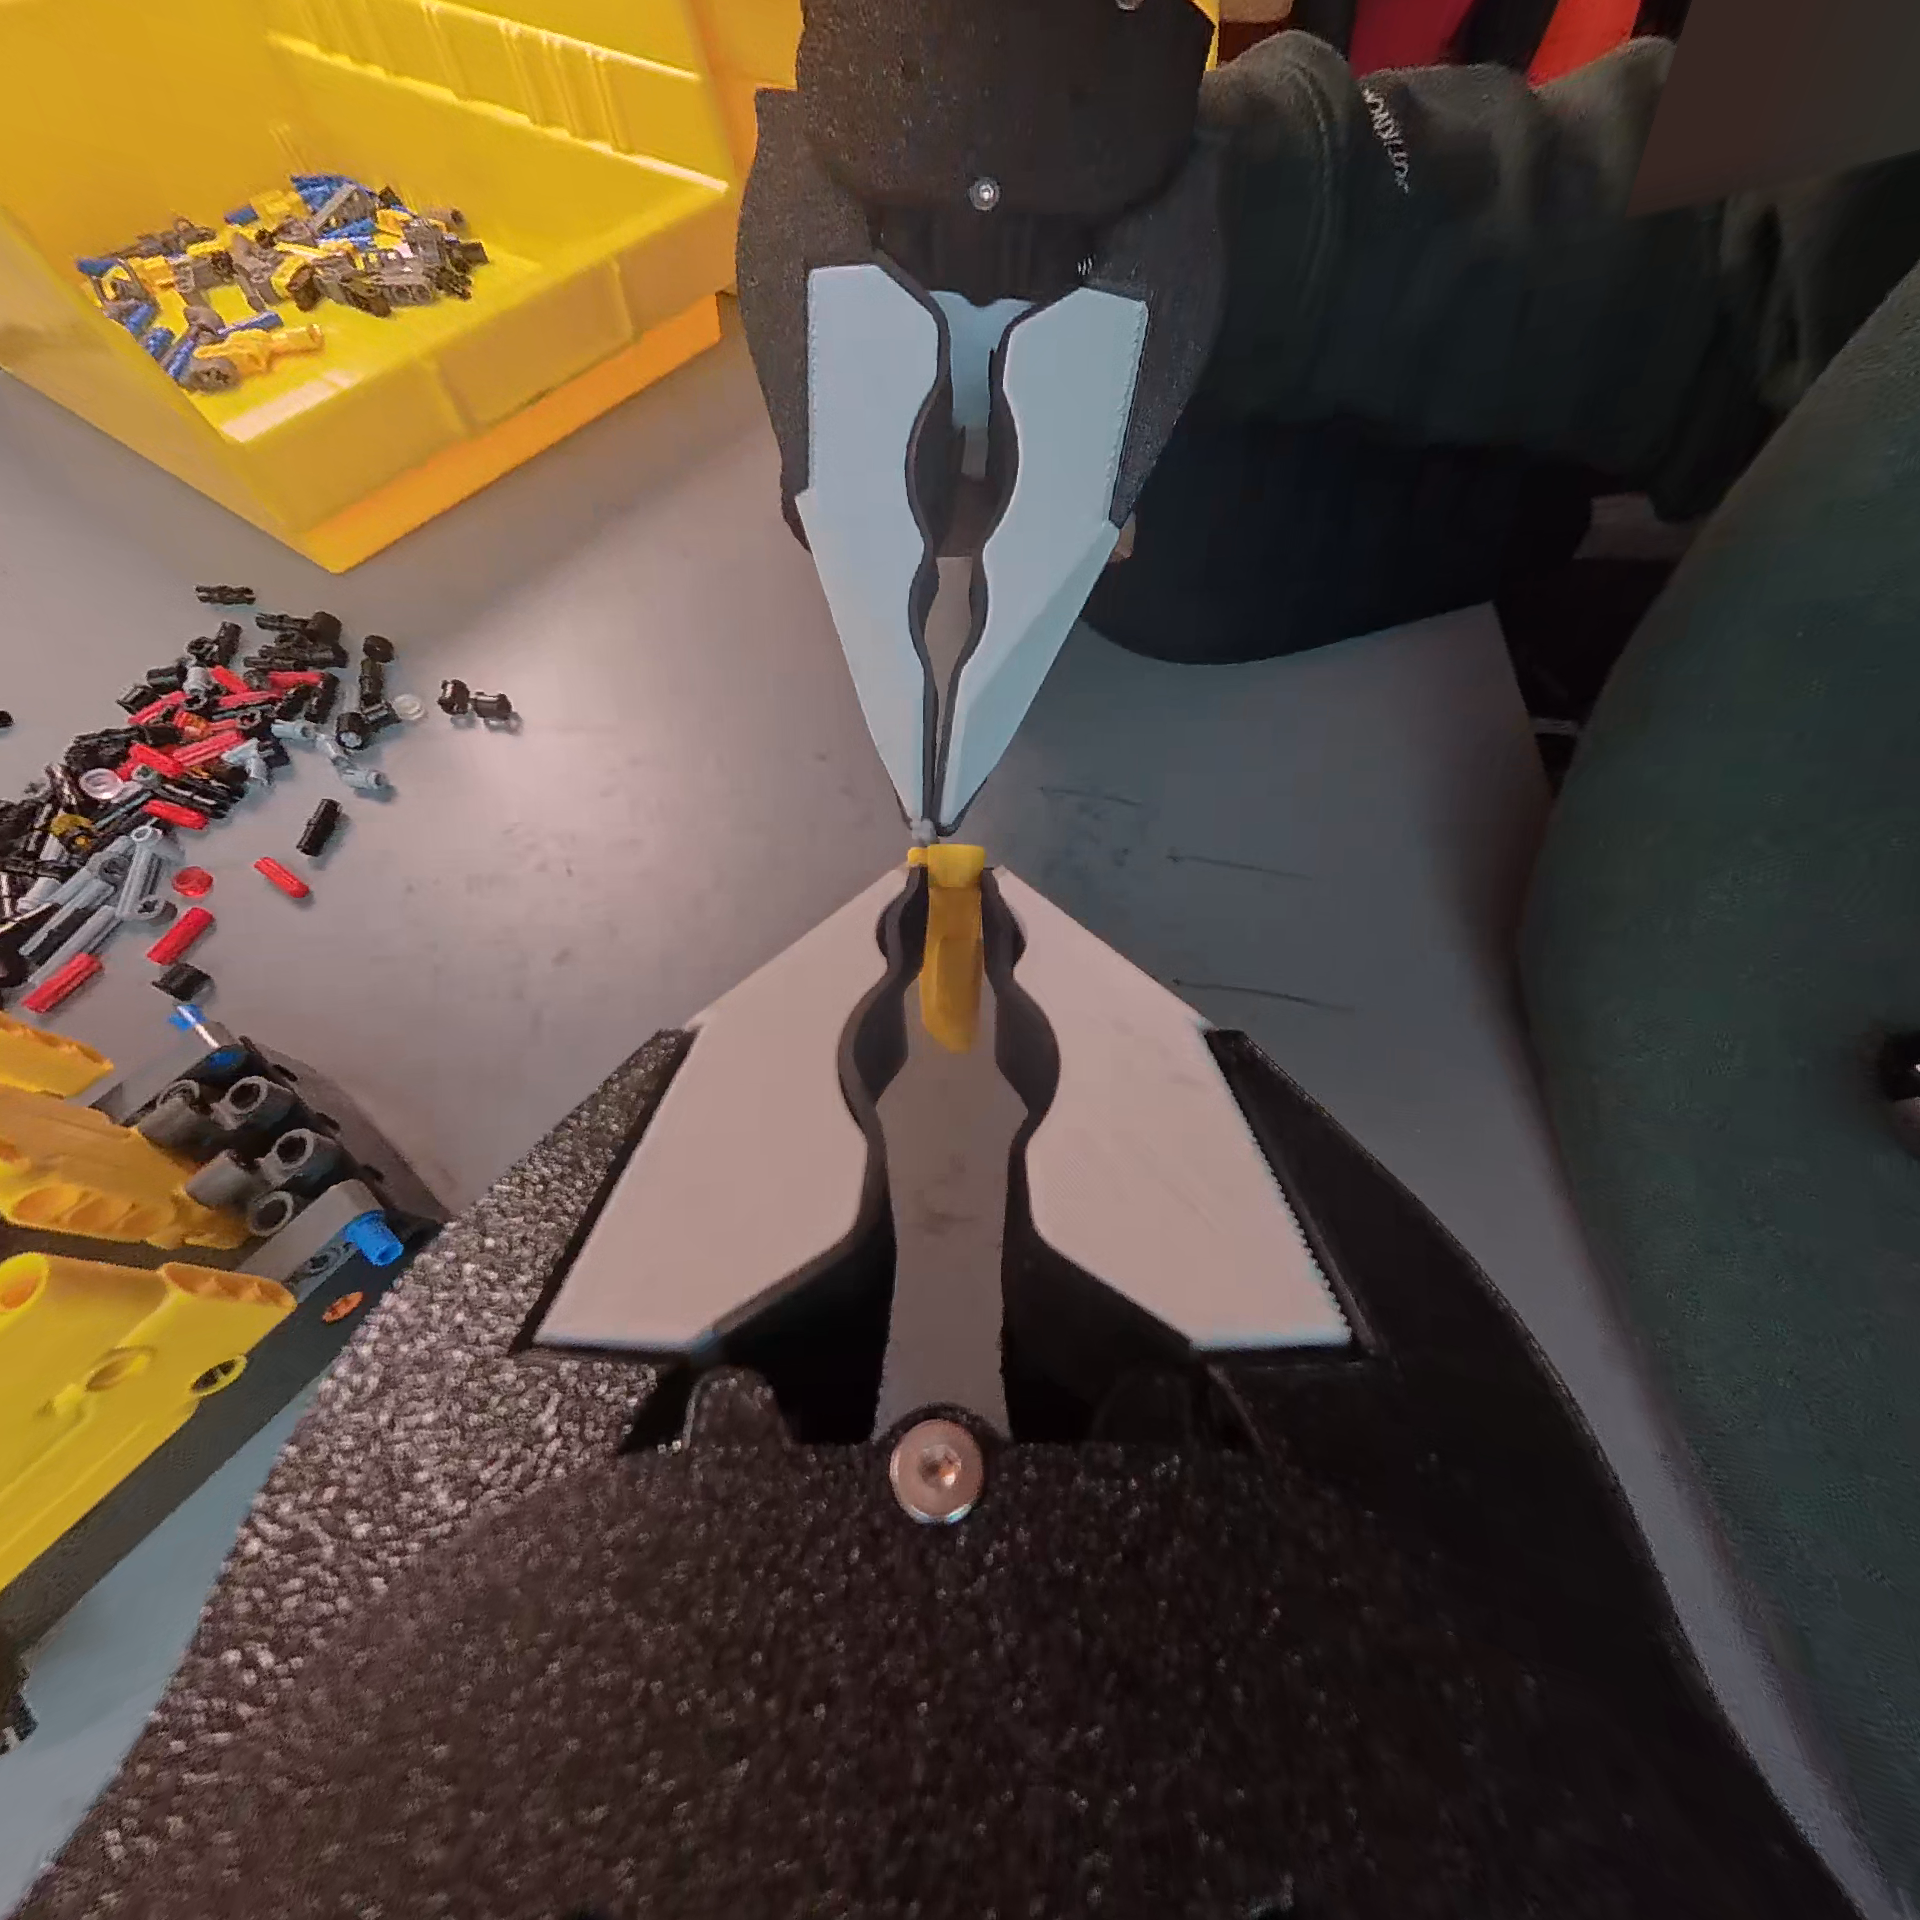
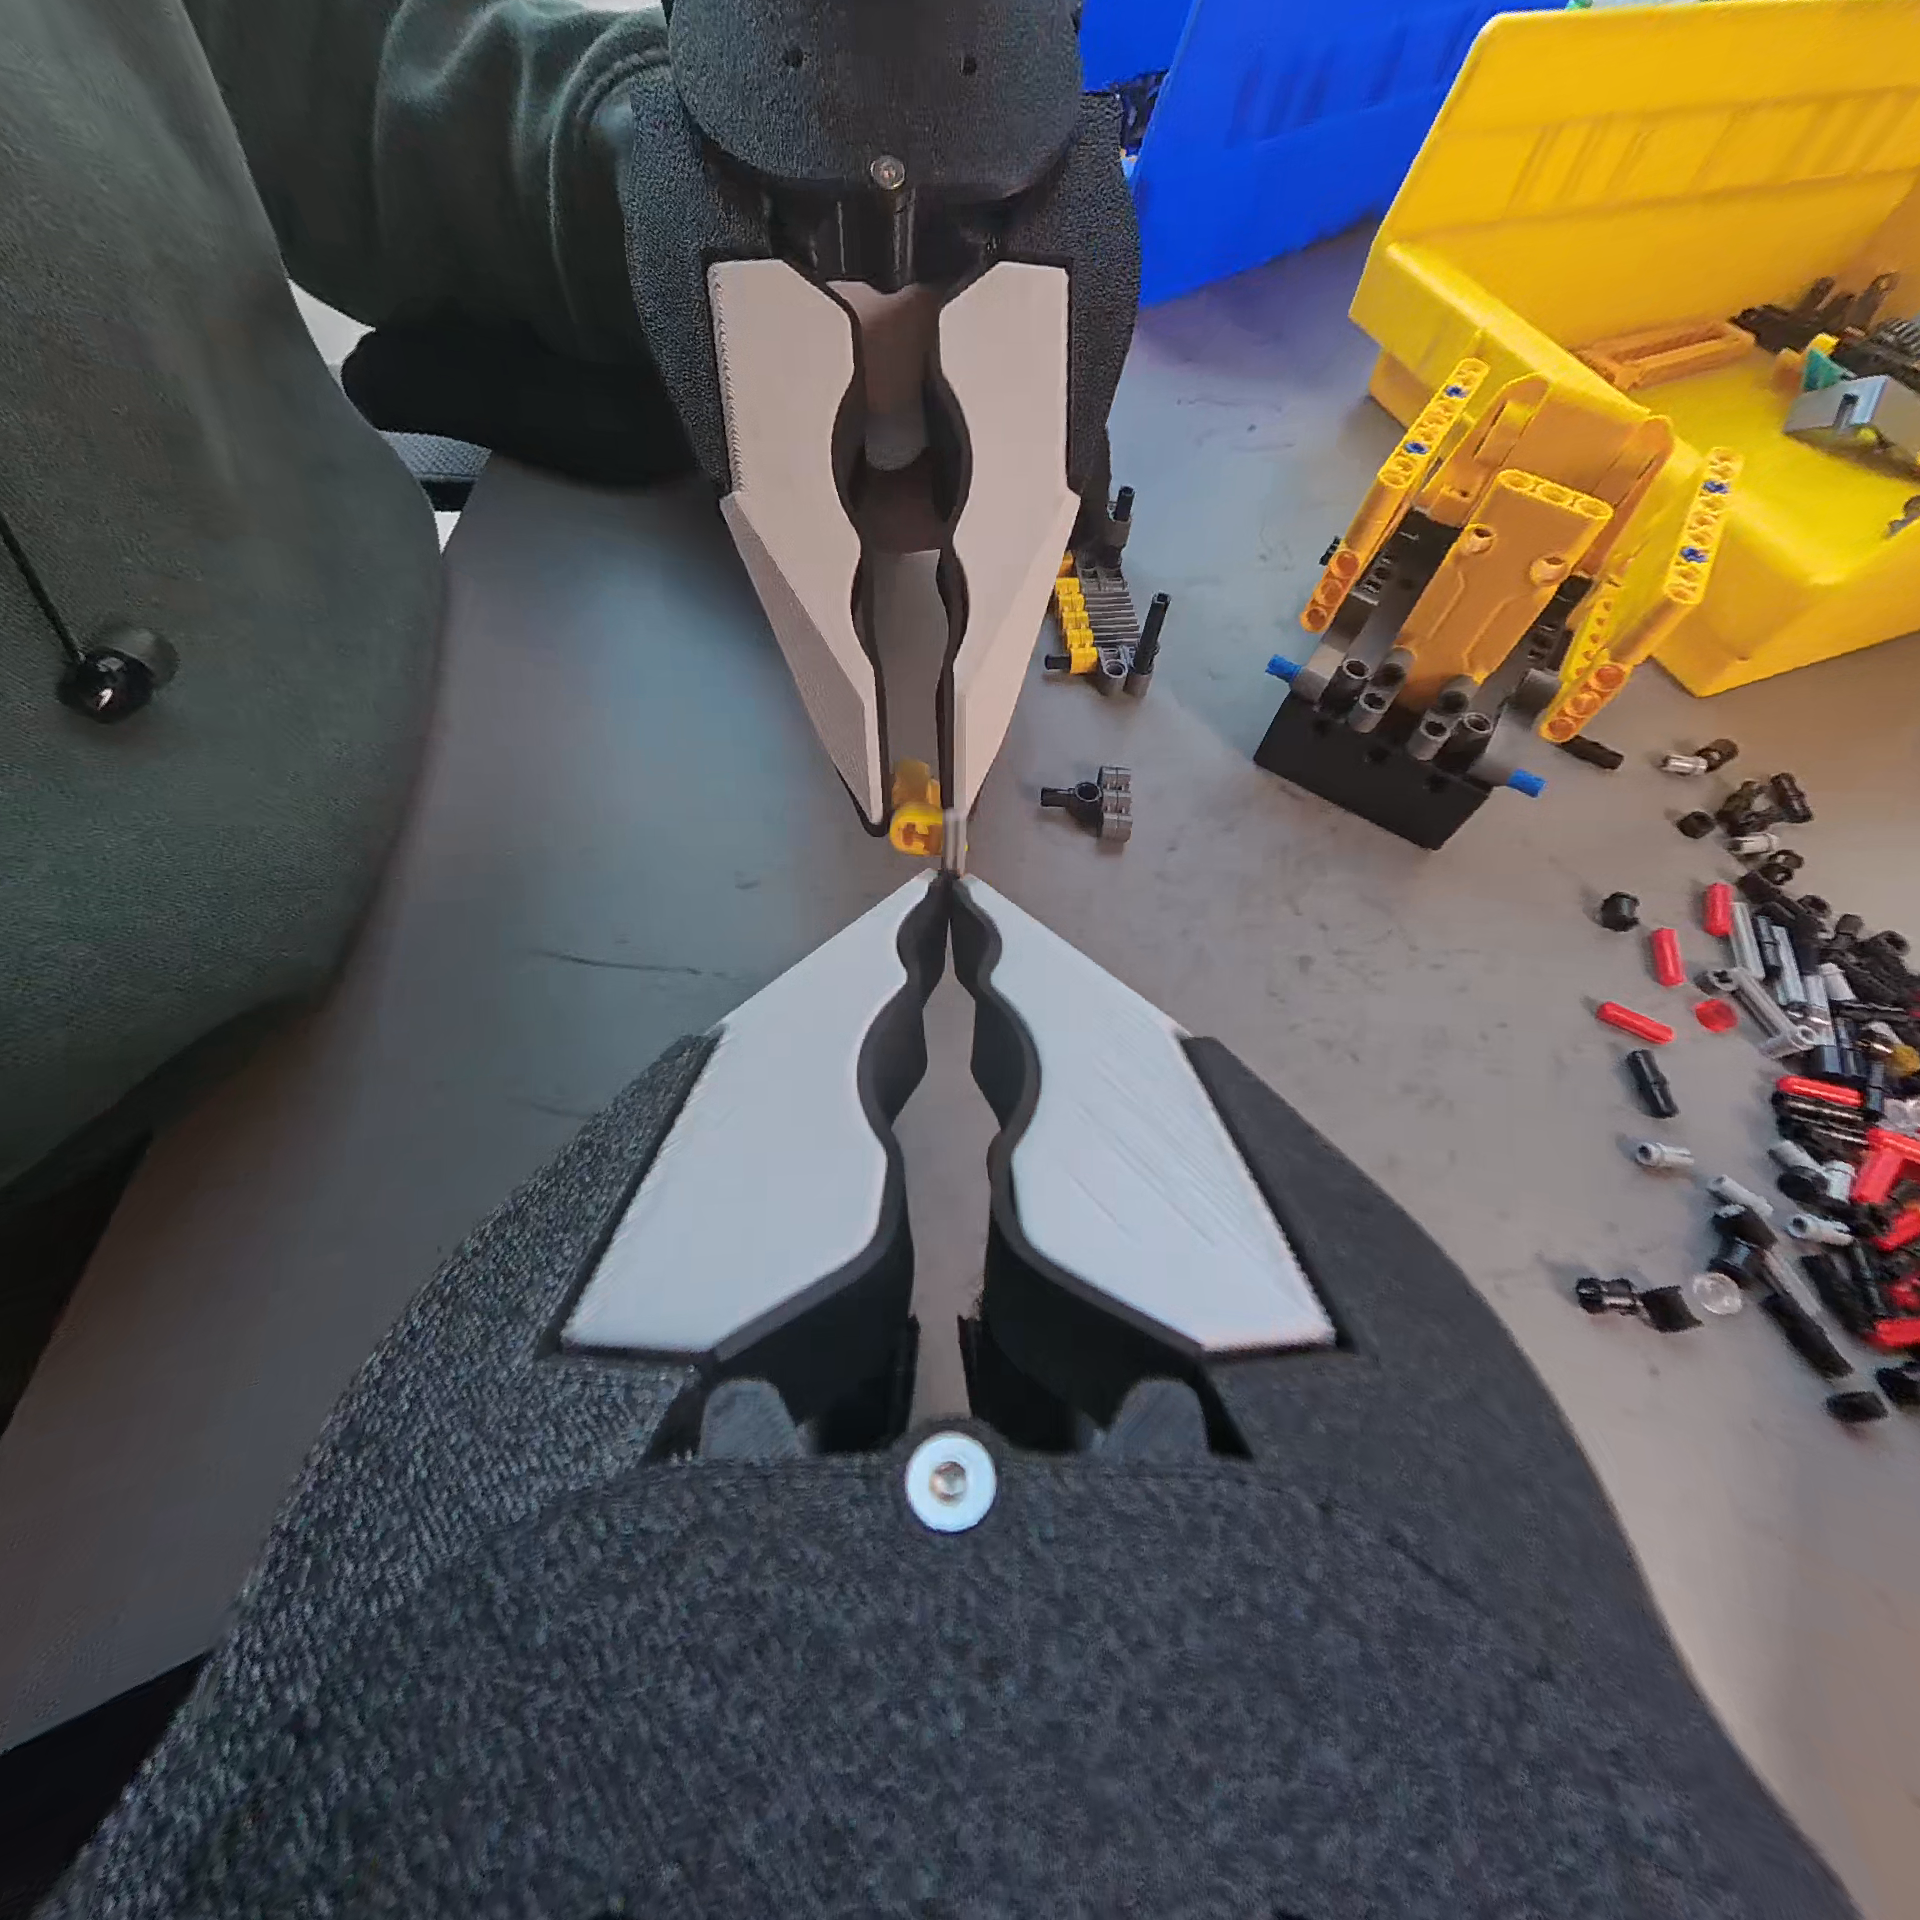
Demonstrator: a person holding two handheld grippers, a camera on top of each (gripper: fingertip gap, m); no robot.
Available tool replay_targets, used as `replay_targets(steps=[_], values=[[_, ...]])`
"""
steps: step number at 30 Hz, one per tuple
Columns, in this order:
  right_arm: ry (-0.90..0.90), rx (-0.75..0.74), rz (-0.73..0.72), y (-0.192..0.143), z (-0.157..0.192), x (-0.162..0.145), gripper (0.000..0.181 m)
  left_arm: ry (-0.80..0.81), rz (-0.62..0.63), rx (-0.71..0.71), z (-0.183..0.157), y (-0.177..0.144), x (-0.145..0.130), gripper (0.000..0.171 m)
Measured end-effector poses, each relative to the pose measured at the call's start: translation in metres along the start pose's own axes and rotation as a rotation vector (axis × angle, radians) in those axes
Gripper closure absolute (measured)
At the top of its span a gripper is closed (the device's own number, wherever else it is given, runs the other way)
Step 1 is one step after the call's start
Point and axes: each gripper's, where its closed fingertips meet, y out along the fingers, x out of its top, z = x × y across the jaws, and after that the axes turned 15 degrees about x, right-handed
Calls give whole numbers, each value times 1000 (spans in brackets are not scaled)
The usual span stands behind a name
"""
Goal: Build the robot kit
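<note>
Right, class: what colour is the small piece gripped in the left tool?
Yellow, clearest in the left wrist view, between the left tool's tips.

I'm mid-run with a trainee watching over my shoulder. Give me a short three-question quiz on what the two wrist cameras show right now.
1. True or false: the left gripper is shut on a yellow connector piece.
2. What does the right gripper pinch at its tips? A) a red pin B) a small grey pin C) a black block
3. Fill in: the yellow bin in the left wrist view holds a heap of small ____.

Key
1. True: the piece sits between its closed fingers.
2. B: it meets the yellow piece tip to tip.
3. Building pieces, blue, yellow and grey.
</note>
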Motion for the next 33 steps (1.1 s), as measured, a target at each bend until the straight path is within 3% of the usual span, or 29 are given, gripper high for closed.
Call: replay_targets(steps=[5,10,12,19,24,25,29,33], values=[[1,9,34,4,1,-6,181,8,23,2,0,2,-6,162],[-6,-59,142,-3,-8,-24,181,150,192,95,10,10,-40,162],[9,-80,168,-12,-12,-29,173,167,233,89,7,12,-47,162],[117,-34,283,-34,2,-54,159,161,241,94,7,13,-48,162],[140,-8,363,-26,6,-68,164,96,198,80,9,10,-40,157],[152,0,351,-24,6,-66,178,81,188,80,10,9,-37,157],[105,29,339,-12,10,-59,179,33,129,50,7,8,-25,157],[-2,11,206,2,10,-23,179,-2,81,-19,-7,7,-14,154]])
